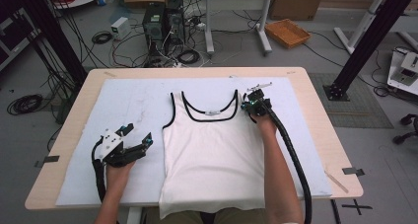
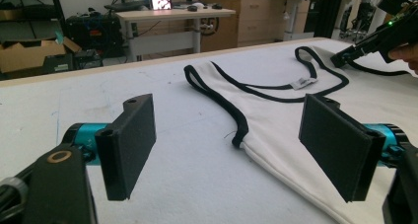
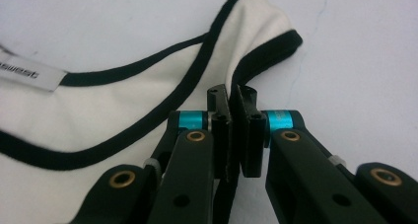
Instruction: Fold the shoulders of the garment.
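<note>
Tank top (image 1: 212, 150) is lying flat, face up, mid counter (image 1: 315, 115) on a white mat (image 1: 128, 110), hem hanging over the near edge, straps toward the far edge, likely spread for folding. Right gripper (image 3: 235, 98) is pinching the strap (image 3: 256, 41) nearest the right edge, fingers (image 3: 221, 125) clamped on the fabric, forearm stretching forward along the top's side. Left gripper (image 2: 236, 145) is resting low near the left armhole, fingers (image 2: 129, 140) spread wide, holding nothing, probably waiting to take the other strap
</note>
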